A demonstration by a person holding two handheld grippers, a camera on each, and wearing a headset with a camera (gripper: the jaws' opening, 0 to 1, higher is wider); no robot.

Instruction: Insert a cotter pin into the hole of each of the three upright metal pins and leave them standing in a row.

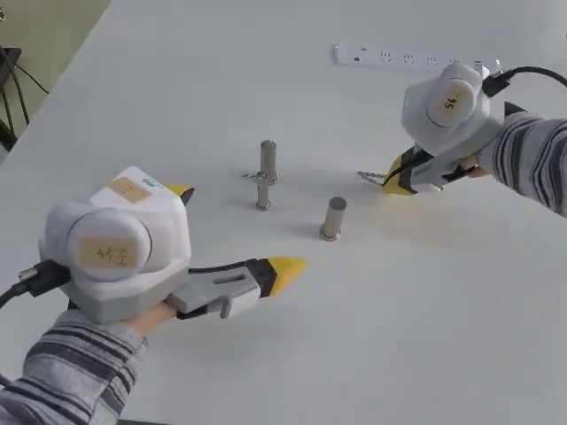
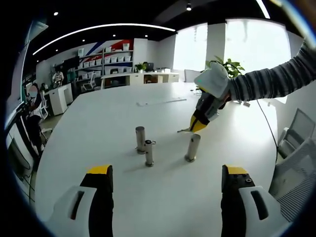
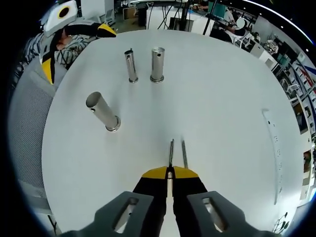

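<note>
Three upright metal pins stand mid-table: a thick one (image 1: 268, 159) at the back, a thin one (image 1: 263, 190) just in front of it, and a thick one (image 1: 333, 218) to the right. A small cotter pin (image 1: 252, 175) sticks out near the top of the thin pin (image 2: 149, 152). My right gripper (image 1: 390, 183) is low over the table right of the pins, shut on a cotter pin (image 3: 171, 153); a second thin metal leg (image 3: 184, 154) lies beside it. My left gripper (image 1: 232, 227) hovers open in front of the pins with nothing between its fingers (image 2: 101, 174).
A white power strip (image 1: 399, 58) lies along the far side of the white table (image 1: 443, 292). A black cable (image 1: 532, 73) trails from the right gripper. In the left gripper view, office desks and shelves stand beyond the table's far edge.
</note>
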